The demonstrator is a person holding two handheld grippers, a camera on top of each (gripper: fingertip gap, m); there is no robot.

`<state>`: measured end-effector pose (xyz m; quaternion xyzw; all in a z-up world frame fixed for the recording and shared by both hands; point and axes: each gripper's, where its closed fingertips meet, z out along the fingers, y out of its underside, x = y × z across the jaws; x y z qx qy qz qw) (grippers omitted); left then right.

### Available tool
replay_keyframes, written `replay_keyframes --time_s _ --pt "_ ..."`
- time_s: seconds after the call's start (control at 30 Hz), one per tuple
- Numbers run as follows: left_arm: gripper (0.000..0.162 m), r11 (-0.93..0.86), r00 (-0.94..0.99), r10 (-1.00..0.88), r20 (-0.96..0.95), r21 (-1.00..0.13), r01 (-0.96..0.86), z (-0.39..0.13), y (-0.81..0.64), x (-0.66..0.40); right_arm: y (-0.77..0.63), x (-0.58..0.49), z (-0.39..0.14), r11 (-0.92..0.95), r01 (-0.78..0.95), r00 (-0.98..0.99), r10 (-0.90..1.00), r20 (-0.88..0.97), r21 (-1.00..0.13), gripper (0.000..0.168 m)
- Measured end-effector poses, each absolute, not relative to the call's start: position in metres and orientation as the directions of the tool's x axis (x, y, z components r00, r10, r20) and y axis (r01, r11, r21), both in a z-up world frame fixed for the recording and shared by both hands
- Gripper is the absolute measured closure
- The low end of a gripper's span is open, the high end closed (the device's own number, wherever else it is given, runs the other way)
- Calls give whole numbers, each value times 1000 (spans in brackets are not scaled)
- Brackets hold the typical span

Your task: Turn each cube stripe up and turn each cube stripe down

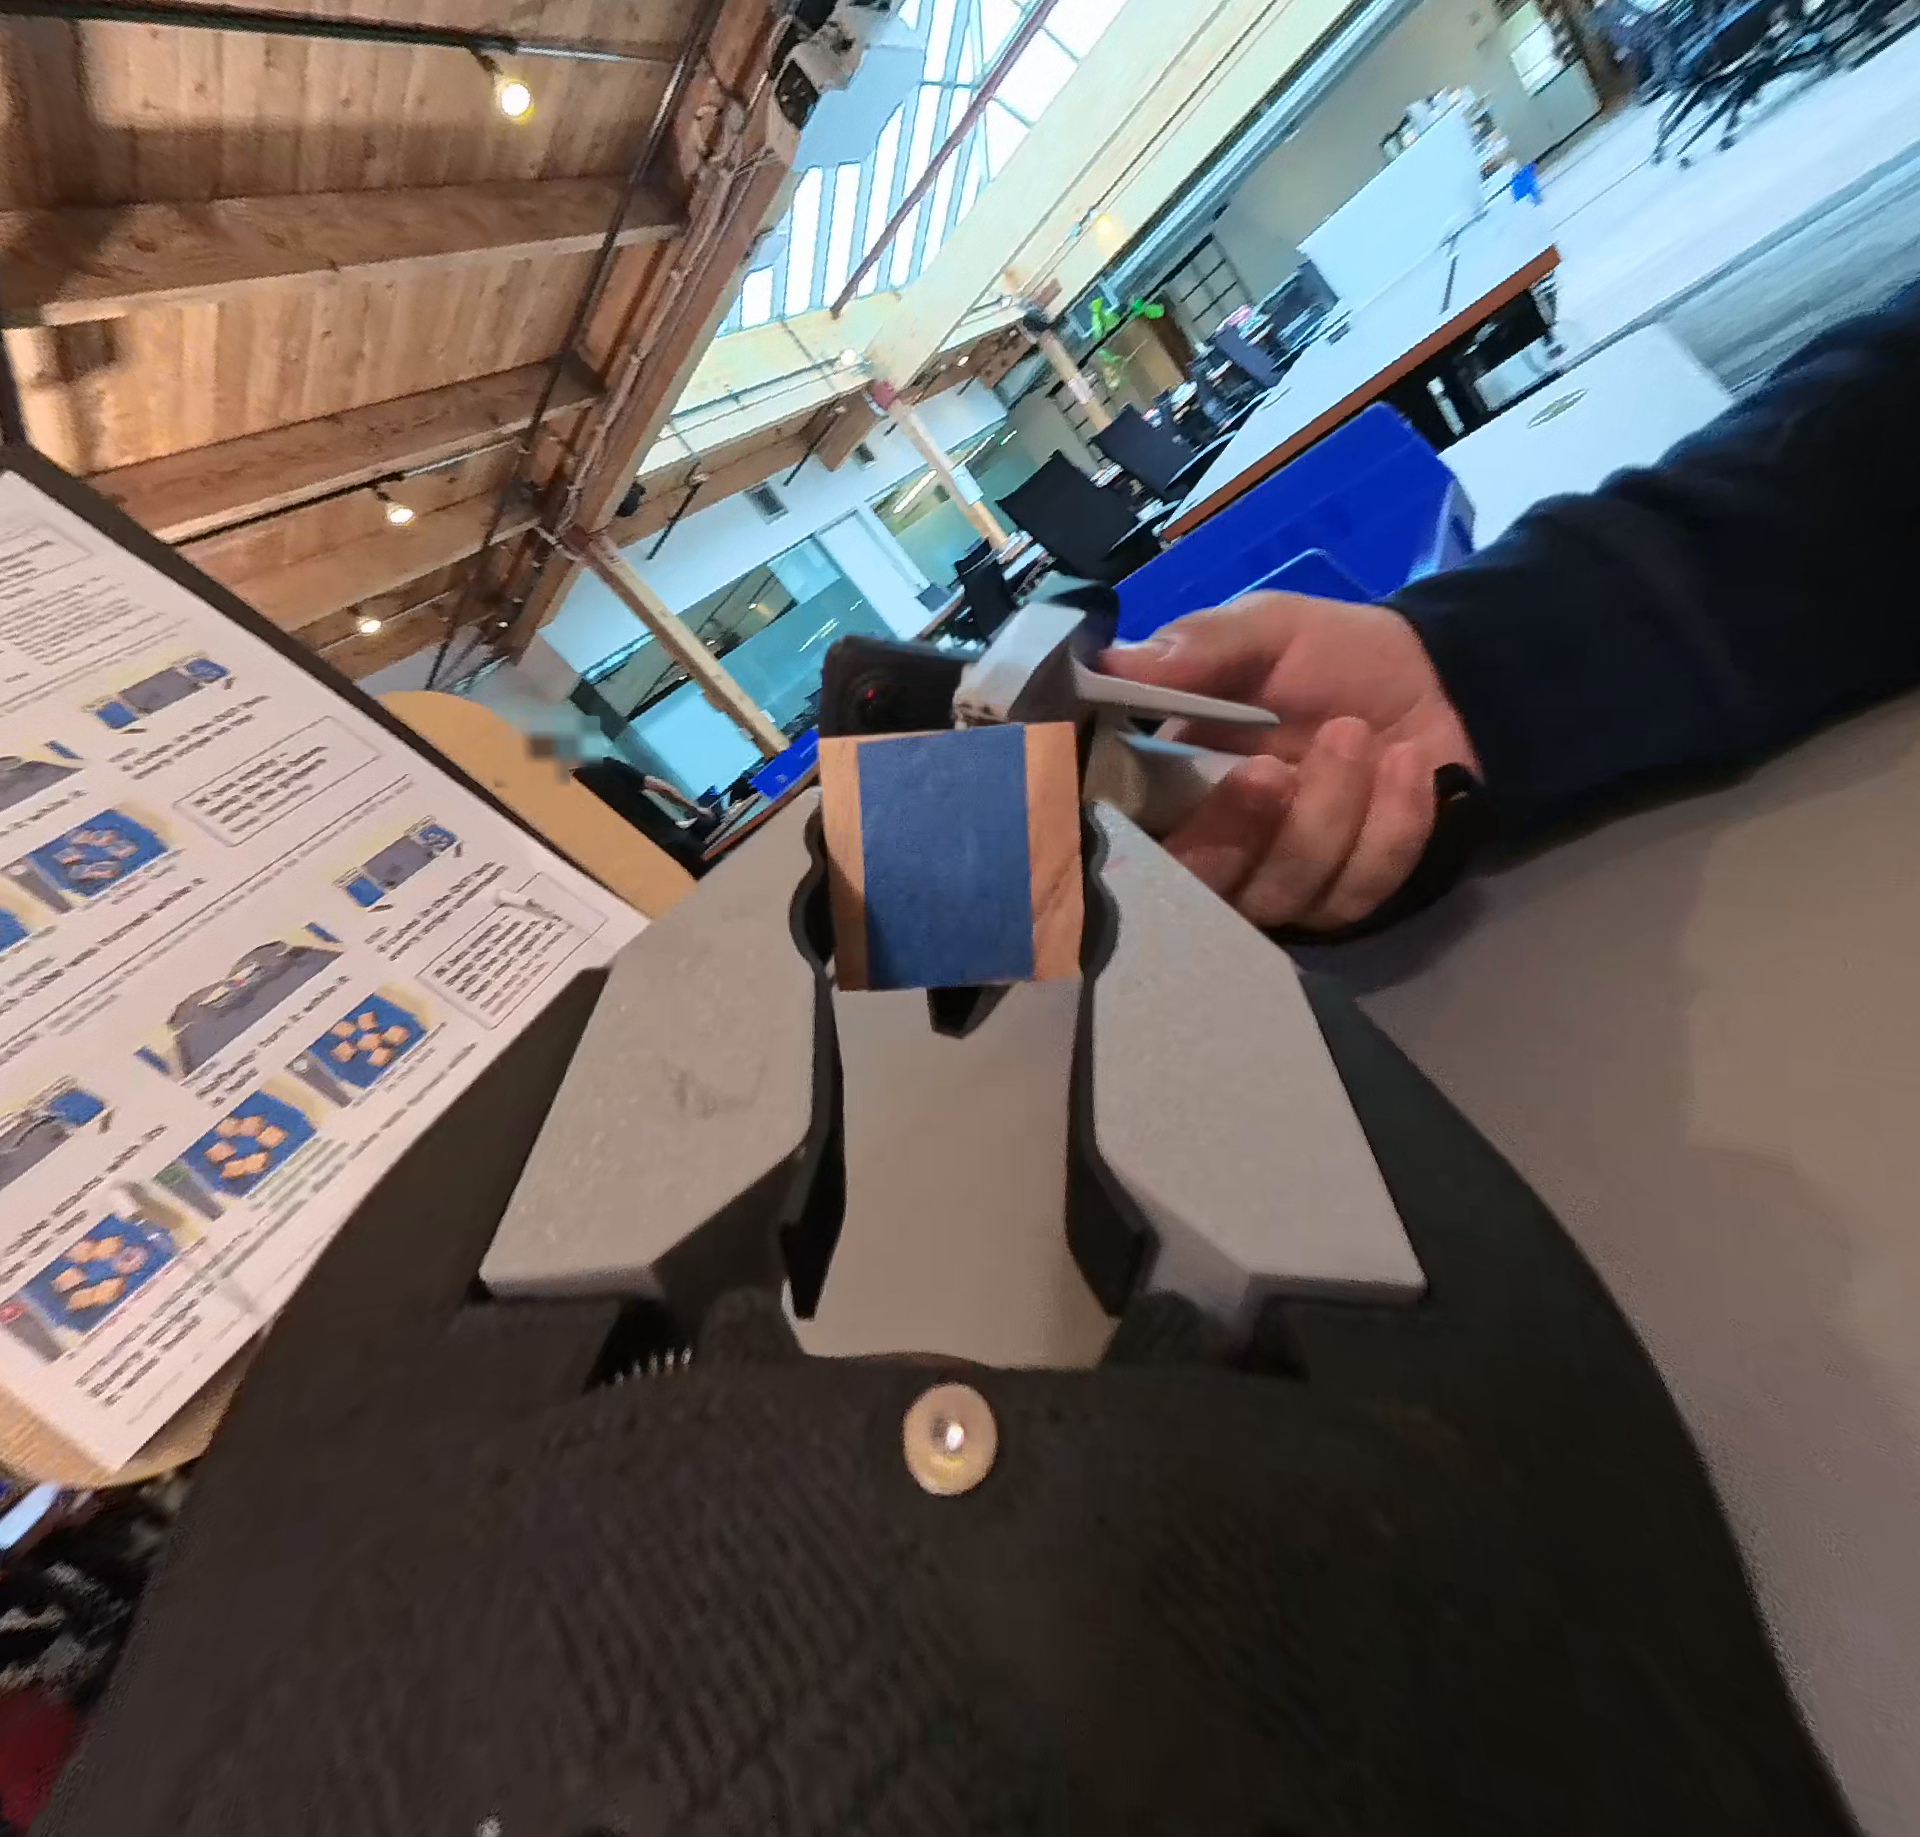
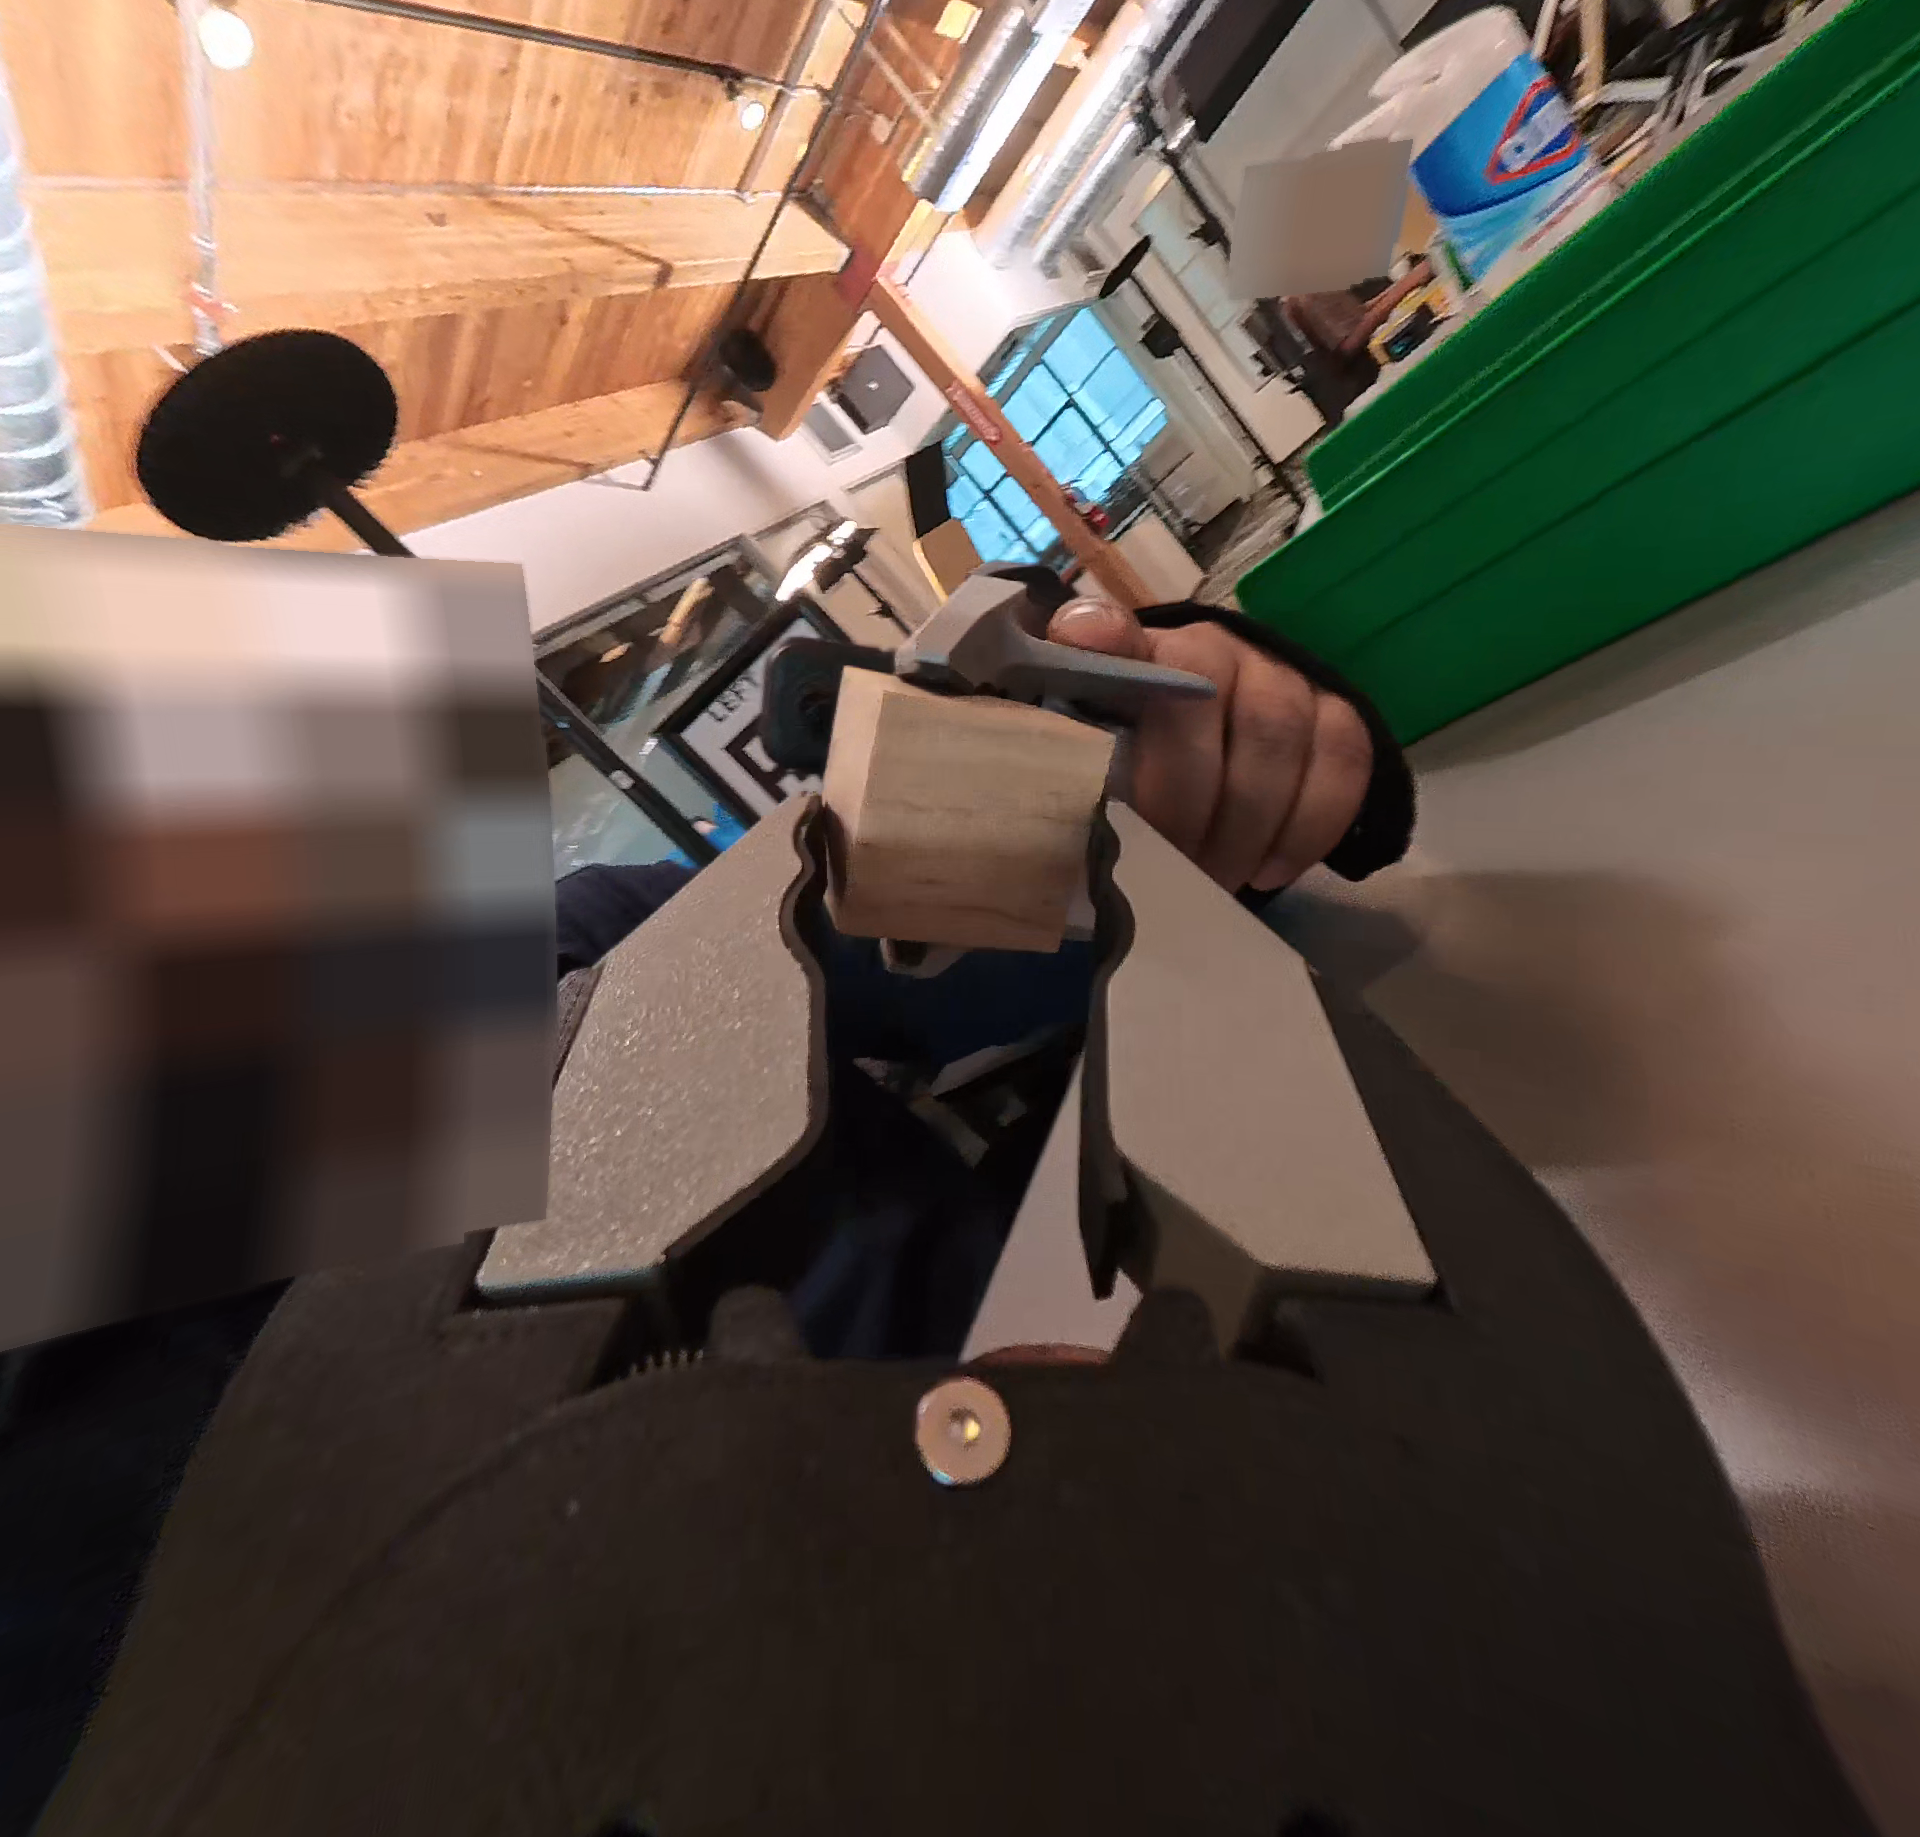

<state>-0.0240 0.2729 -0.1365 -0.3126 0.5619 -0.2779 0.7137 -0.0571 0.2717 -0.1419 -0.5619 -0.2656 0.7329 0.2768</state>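
A wooden cube (image 1: 951, 857) is held up in the air, and its blue stripe faces the left wrist camera. My left gripper (image 1: 951, 868) is shut on its left and right sides. The right gripper's upper finger (image 1: 1023, 660) shows behind the cube, held by a hand (image 1: 1320, 748). In the right wrist view the same cube (image 2: 961, 826) shows plain wood faces. My right gripper (image 2: 961, 842) is shut on its sides. The left gripper's fingers (image 2: 956, 634) clamp it from above and below, and a hand (image 2: 1247, 748) is behind them.
A printed instruction sheet (image 1: 208, 956) stands at the left. A blue bin (image 1: 1299, 530) sits at the far side of the grey table (image 1: 1662, 1060). Stacked green bins (image 2: 1610, 499) line the table's (image 2: 1662, 956) far side, with a white tub (image 2: 1507, 156) behind them.
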Motion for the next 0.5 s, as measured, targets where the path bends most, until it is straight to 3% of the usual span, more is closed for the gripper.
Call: replay_keyframes --time_s 0.5 --pt "118 656 308 -697 -647 -749 -89 -149 298 -24 297 -53 -158 -619 -125 61 775 -629 -775 121"
